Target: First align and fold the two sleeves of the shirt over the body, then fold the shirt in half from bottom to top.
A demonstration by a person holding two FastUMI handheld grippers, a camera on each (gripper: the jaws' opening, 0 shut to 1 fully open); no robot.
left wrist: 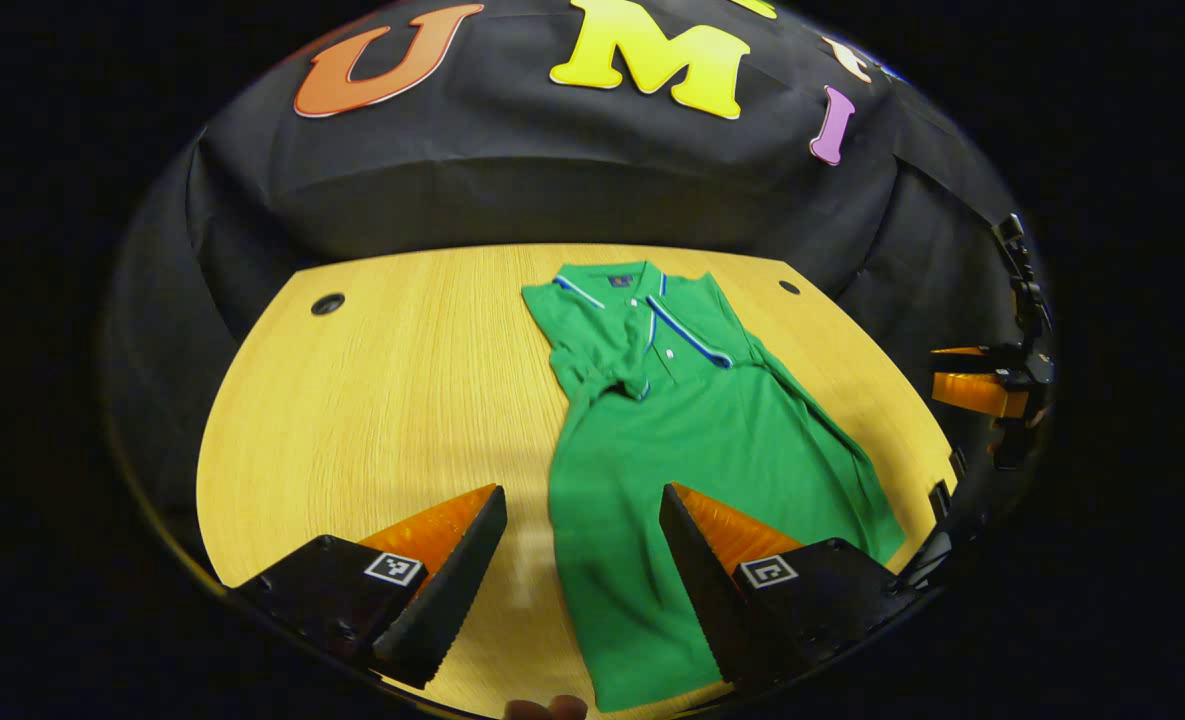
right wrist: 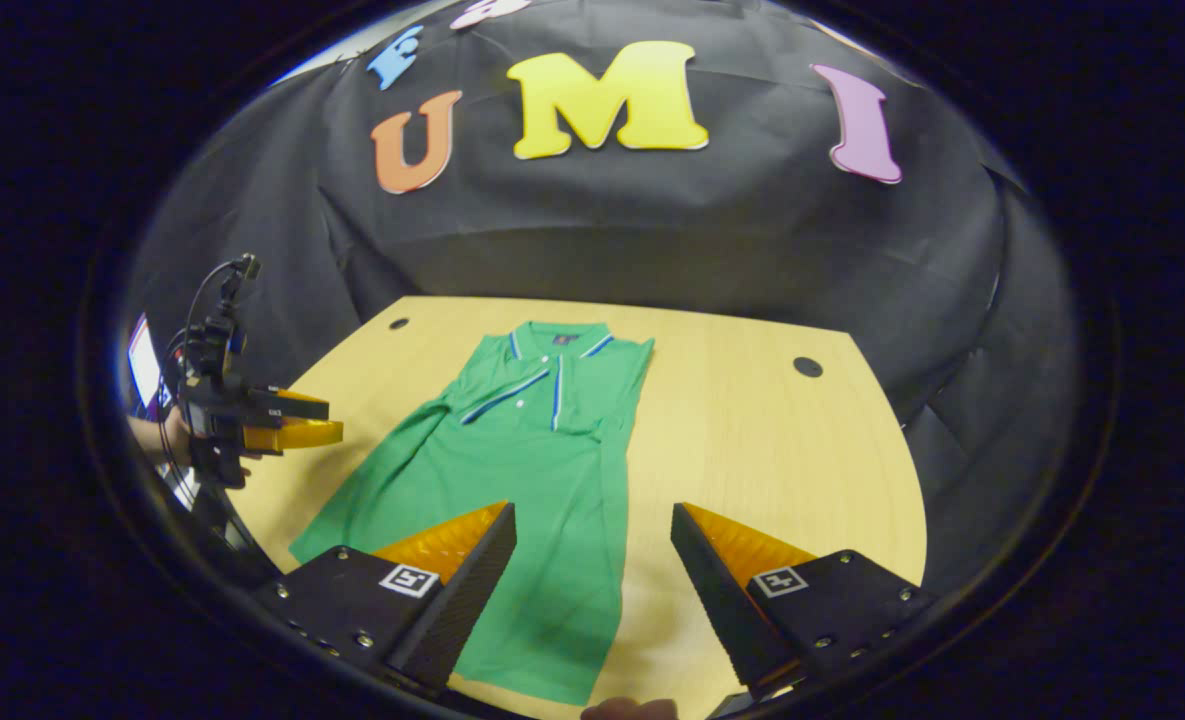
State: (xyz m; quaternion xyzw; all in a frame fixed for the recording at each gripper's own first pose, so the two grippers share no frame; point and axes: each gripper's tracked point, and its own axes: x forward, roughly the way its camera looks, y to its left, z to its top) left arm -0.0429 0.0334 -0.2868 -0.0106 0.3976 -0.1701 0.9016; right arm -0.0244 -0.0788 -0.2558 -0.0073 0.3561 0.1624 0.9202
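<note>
The light wooden table [left wrist: 392, 400] is offering wide bare room on each side of the green short-sleeved polo shirt [left wrist: 692, 450], with round cable holes [left wrist: 327, 303] sitting near its far corners. The shirt is lying flat near the table's middle, its long axis running from the near edge toward the black cloth wall [right wrist: 672, 230], collar [right wrist: 560, 338] pointing away. Both sleeves are lying folded in against the body. The left gripper [left wrist: 584, 520] is hovering wide open above the hem, grasping nothing. The right gripper [right wrist: 594, 535] is likewise hanging spread, released, touching nothing.
</note>
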